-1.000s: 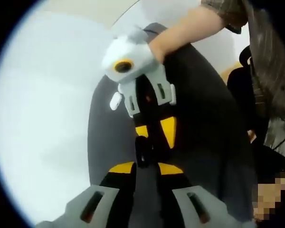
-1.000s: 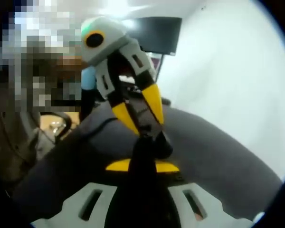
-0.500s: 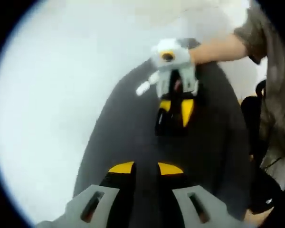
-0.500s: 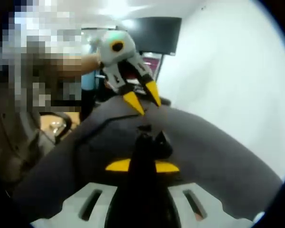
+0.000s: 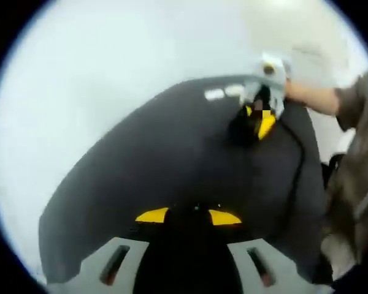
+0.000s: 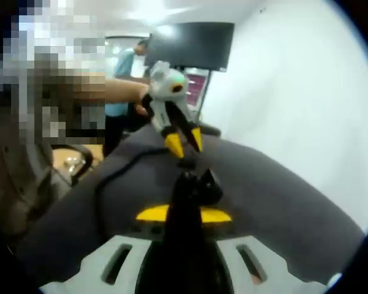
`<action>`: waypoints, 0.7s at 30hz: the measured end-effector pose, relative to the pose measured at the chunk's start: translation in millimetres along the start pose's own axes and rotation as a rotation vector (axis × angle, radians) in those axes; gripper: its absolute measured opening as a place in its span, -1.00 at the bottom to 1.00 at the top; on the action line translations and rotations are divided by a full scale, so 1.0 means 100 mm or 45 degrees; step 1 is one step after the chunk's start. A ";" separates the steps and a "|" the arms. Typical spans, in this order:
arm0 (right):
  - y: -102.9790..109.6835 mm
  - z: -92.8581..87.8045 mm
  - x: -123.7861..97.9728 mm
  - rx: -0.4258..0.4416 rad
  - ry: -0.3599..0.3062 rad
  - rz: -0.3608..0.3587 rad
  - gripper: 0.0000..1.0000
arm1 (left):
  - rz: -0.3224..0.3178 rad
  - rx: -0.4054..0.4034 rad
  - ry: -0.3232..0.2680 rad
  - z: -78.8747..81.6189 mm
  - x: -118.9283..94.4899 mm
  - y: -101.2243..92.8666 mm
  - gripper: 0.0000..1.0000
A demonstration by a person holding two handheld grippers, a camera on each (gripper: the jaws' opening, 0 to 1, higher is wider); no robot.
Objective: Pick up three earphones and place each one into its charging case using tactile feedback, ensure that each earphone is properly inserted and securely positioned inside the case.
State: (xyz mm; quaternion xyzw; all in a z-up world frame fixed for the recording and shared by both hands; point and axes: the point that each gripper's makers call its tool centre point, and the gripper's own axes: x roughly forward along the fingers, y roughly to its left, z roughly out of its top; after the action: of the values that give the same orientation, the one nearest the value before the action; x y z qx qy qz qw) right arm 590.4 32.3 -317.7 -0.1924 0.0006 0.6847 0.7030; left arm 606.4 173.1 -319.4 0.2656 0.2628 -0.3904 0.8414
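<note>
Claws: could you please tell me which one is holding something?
The right claw, with a black object clamped between its yellow tips; the left claw is open and empty.

Right gripper (image 6: 183, 214) fingers together, left gripper (image 5: 189, 216) parted.

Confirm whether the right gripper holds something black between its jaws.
Yes: the right gripper is shut on a black object above the dark mat.

Dark grey mat (image 5: 141, 165) on white counter (image 5: 80, 79); left gripper (image 6: 183, 142) yellow-tipped, pale grey body; black case (image 6: 196, 187).
</note>
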 end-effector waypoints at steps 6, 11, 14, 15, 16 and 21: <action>0.01 0.01 0.00 -0.008 0.000 -0.005 -0.64 | -0.109 -0.006 -0.142 0.19 -0.01 0.16 -0.59; 0.03 0.02 0.00 -0.010 -0.001 -0.006 -0.64 | -0.284 -0.028 -0.110 0.09 0.05 -0.02 -0.67; 0.04 0.03 0.00 -0.012 -0.001 -0.006 -0.64 | -0.315 -0.014 -0.109 0.06 0.12 -0.11 -0.68; 0.04 0.03 0.00 -0.012 -0.001 -0.006 -0.64 | -0.322 -0.011 -0.115 0.05 0.14 -0.13 -0.72; 0.05 0.03 0.00 -0.014 -0.001 -0.007 -0.64 | -0.345 -0.046 -0.166 0.11 0.13 -0.15 -0.80; 0.05 0.04 -0.01 -0.013 0.000 -0.010 -0.64 | -0.334 -0.067 -0.237 0.12 0.11 -0.12 -0.81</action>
State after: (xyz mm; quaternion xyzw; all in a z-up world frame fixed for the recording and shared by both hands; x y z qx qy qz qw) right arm 584.4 32.6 -315.6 -0.1961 -0.0037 0.6820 0.7045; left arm 605.5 152.8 -320.3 0.1697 0.2263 -0.5129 0.8105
